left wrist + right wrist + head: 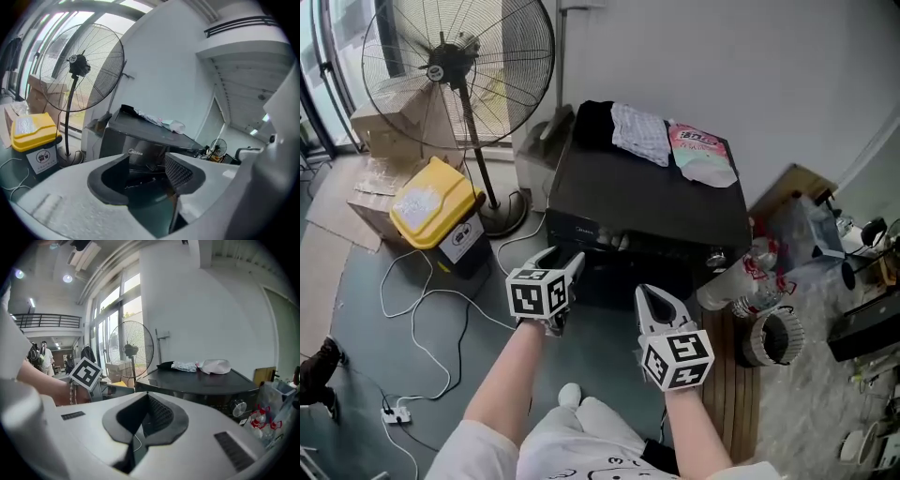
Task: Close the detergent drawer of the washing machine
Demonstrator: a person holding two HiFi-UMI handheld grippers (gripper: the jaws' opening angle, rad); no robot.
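Big floor fan (455, 70) up at ten o'clock, yellow bin (434, 202) at nine. The left gripper (563, 259) hovers just short of the black washing machine (647, 202), jaws released, nothing between them. The detergent drawer (614, 241) sits at twelve o'clock on the machine's front top edge, untouched. The right gripper (652, 296) is at five o'clock of it, jaws clenched on nothing. Clothes (639, 133) lie on the lid.

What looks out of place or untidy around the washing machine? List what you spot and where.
A checked cloth and a pink pouch lie loose on top of the washing machine, and a white cable trails in loops across the floor beside it.
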